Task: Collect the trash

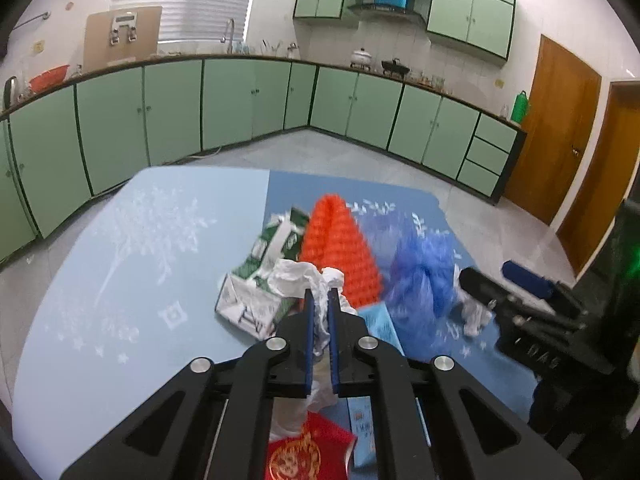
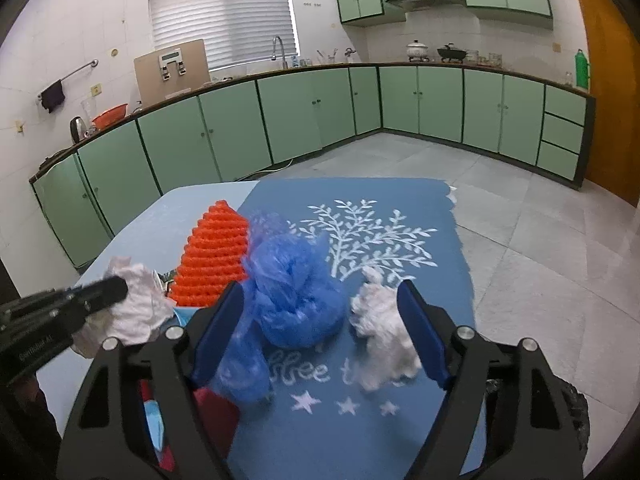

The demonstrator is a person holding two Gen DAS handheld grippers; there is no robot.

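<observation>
The left gripper [image 1: 320, 300] has its blue pads clamped on a crumpled white plastic bag [image 1: 304, 276], which bunches up past the fingertips and hangs below them. The right gripper [image 2: 320, 300] stands with its fingers apart around two pieces of trash: a scrunched blue plastic bag [image 2: 296, 300] against the left pad and a wad of white tissue [image 2: 380, 320] just inside the right pad; neither looks squeezed. Behind the blue bag lies an orange foam fruit net [image 2: 216, 260], and beside that, in the left wrist view, a flattened green-and-white carton [image 1: 260, 276]. A red packet [image 1: 308, 452] lies under the left gripper. Everything rests on a blue printed table [image 2: 400, 200].
</observation>
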